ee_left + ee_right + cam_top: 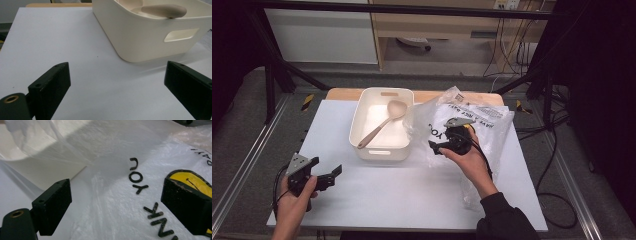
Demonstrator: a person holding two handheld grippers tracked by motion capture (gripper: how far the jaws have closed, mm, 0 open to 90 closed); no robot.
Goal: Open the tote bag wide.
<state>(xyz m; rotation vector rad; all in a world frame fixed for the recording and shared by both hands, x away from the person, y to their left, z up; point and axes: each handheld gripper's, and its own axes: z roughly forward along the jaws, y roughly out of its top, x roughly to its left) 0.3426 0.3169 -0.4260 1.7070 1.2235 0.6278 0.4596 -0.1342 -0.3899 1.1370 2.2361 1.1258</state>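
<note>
A clear plastic bag (484, 117) with black lettering and a yellow print lies crumpled on the right half of the white table, against a cream bin (356, 125). A beige spoon (384, 122) lies in the bin. My right gripper (435, 147) hovers over the bag's left part and points left, jaws wide. In the right gripper view the bag (112, 157) spreads beneath my open right gripper (116, 185), and no film is pinched. My left gripper (326, 167) rests open near the table's front left corner. In the left gripper view it (117, 67) faces the bin (140, 37) and the spoon handle (163, 10).
The white table top (402, 195) sits on a wooden board whose edge shows behind the bin. Black frame bars and cables stand around the table. A cable trails from each gripper.
</note>
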